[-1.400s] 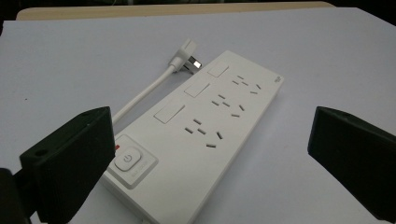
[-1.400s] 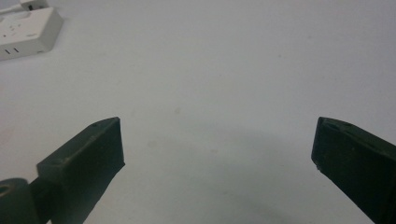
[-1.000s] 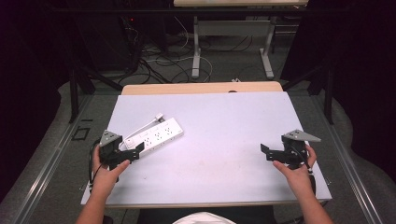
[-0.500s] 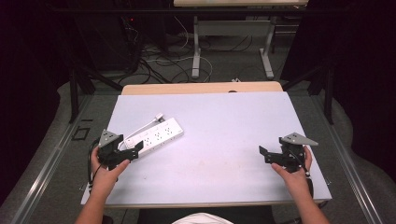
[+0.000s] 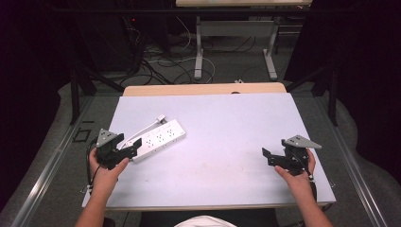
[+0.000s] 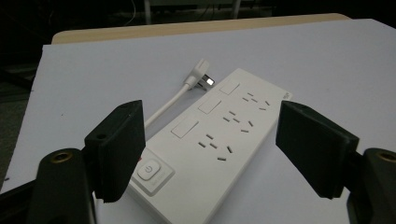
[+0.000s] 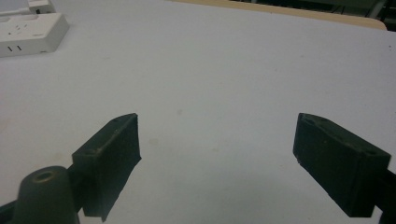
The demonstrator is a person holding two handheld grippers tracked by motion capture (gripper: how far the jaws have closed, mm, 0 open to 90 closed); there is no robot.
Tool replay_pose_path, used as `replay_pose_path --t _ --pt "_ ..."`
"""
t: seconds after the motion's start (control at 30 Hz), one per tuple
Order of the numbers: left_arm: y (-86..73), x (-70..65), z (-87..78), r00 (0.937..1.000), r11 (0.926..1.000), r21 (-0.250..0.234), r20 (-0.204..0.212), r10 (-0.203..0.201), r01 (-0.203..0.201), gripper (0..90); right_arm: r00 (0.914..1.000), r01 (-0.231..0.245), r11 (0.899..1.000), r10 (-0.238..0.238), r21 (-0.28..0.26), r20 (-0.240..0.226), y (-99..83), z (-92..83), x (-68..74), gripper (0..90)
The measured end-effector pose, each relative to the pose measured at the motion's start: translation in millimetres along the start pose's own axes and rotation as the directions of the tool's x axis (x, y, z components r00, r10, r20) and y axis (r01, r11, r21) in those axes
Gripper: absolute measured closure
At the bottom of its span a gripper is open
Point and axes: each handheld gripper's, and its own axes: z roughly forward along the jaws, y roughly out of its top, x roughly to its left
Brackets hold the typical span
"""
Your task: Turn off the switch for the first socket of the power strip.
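Straddling the switch end of the white power strip (image 6: 219, 144), my left gripper (image 6: 212, 149) sits low at the near left part of the table (image 5: 227, 132), one jaw on either side of the strip's body. Its jaws have just been closing with the strip between them; in the left gripper view the left pad stands right at the strip's edge beside the round power button (image 6: 149, 169), and I cannot tell whether it touches, while a clear strip of table shows between the strip and the right pad, so nothing is pinched yet. In the high view the power strip (image 5: 156, 138) lies flat and slanted on the left half of the table, its far end pointing up and to the right, with the left gripper (image 5: 134, 145) at its near end. Its white cord (image 6: 170, 103) runs along the strip's left side to a flat plug (image 6: 201, 77) lying on the table just beside the far corner. My right gripper (image 5: 266, 155) rests near the right edge of the table, well apart from the strip, jaws pointing toward the table's middle. In the right gripper view, its jaws are spread wide over bare table with nothing between them, and the power strip's end (image 7: 30, 32) shows far off at the upper left.
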Motion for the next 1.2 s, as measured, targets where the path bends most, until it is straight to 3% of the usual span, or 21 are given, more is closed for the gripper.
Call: replay_pose_path --t 0.6,0.9,1.2 --pt "11.2 6.6 -2.0 0.9998 0.9986 0.053 -0.020 0.005 -0.004 42.4 0.9998 -0.018 1.000 0.018 0.005 -0.012 -1.3 2.3 -1.2 15.1" --pt "18.1 9.9 -3.8 0.9990 0.9957 0.087 -0.028 0.036 -0.033 42.7 0.9998 -0.019 1.000 0.019 0.009 -0.009 -1.4 2.1 -1.3 15.2" --pt "24.3 15.0 -6.7 0.9991 0.9945 0.096 -0.006 0.042 -0.041 41.3 0.9999 -0.012 1.000 0.012 0.013 -0.012 -1.6 2.6 -0.6 15.2"
